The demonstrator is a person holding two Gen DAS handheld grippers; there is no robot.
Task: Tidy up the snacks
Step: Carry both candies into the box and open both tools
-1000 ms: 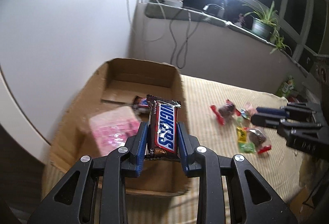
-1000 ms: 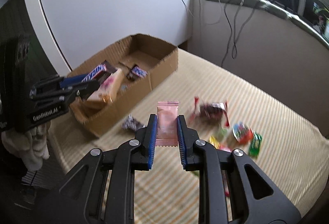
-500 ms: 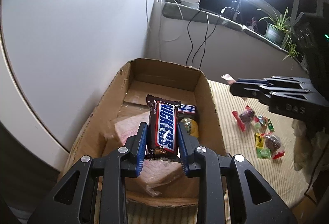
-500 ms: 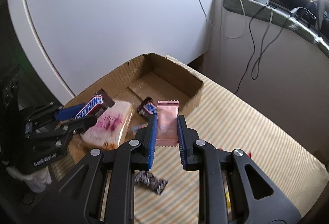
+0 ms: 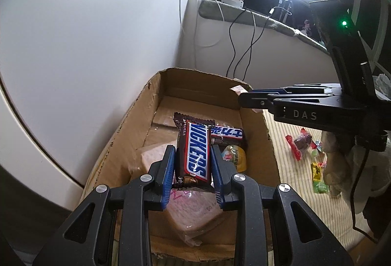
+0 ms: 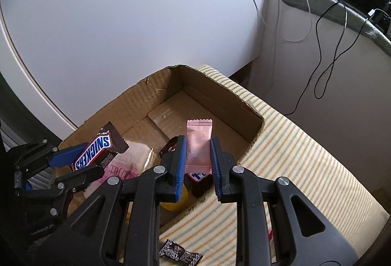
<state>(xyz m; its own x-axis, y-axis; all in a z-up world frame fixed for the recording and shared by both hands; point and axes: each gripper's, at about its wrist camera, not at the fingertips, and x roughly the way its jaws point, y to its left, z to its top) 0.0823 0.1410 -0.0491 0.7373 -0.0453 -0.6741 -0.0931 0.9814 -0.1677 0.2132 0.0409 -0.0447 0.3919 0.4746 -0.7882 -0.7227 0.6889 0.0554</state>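
Over the near end of the cardboard box (image 5: 136, 119), the left gripper (image 5: 193, 168) has its 2 jaws clamped on a Snickers bar (image 5: 196, 156), held lengthwise above a pale pink packet (image 5: 195, 207) that already lies inside. Just beyond, a second small bar (image 5: 227, 134) and a yellow sweet (image 5: 233, 156) rest on the box floor. The right gripper (image 6: 197, 156) hangs above the box's side wall with its jaws closed tight on a thin pink sachet (image 6: 199, 136). This looks like the drop-off step: both snacks are carried to the box but not yet let go. The next move likely calls for lowering each a little and opening the jaws so the pieces land flat inside. Farther off, on the striped cloth (image 6: 305, 163), loose wrapped sweets (image 5: 303, 146) wait, partly hidden behind the right gripper's body. A dark wrapper (image 6: 180, 253) lies outside the box, its print too small to read.
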